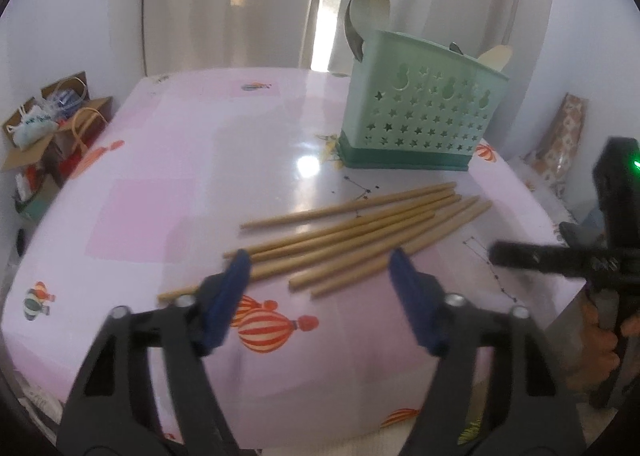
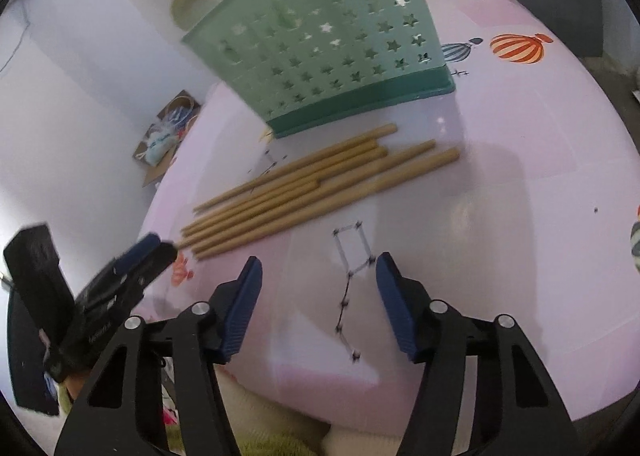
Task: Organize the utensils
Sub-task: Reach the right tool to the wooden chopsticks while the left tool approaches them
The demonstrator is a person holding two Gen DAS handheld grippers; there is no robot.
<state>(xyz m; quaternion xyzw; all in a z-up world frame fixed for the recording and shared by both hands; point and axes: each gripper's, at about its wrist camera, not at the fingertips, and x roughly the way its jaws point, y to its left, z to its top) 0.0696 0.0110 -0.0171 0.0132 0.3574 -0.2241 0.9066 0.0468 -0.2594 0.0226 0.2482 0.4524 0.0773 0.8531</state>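
Several wooden chopsticks (image 1: 360, 232) lie in a loose bundle on the pink tablecloth (image 1: 180, 183), in front of a green utensil holder (image 1: 420, 103) with star cut-outs that holds spoons (image 1: 370, 11). My left gripper (image 1: 320, 268) is open, its blue pads just above the near ends of the chopsticks. My right gripper (image 2: 318, 276) is open and empty over the cloth, near the chopsticks (image 2: 320, 183) and the holder (image 2: 328, 39). The left gripper (image 2: 140, 256) also shows in the right wrist view, and the right gripper (image 1: 560, 256) in the left wrist view.
A cardboard box with bags (image 1: 52, 123) stands on the floor beyond the table's left edge. A patterned object (image 1: 564, 135) leans at the right. The cloth carries balloon prints (image 1: 272, 328). A grey cabinet (image 2: 560, 7) stands beyond the far table edge.
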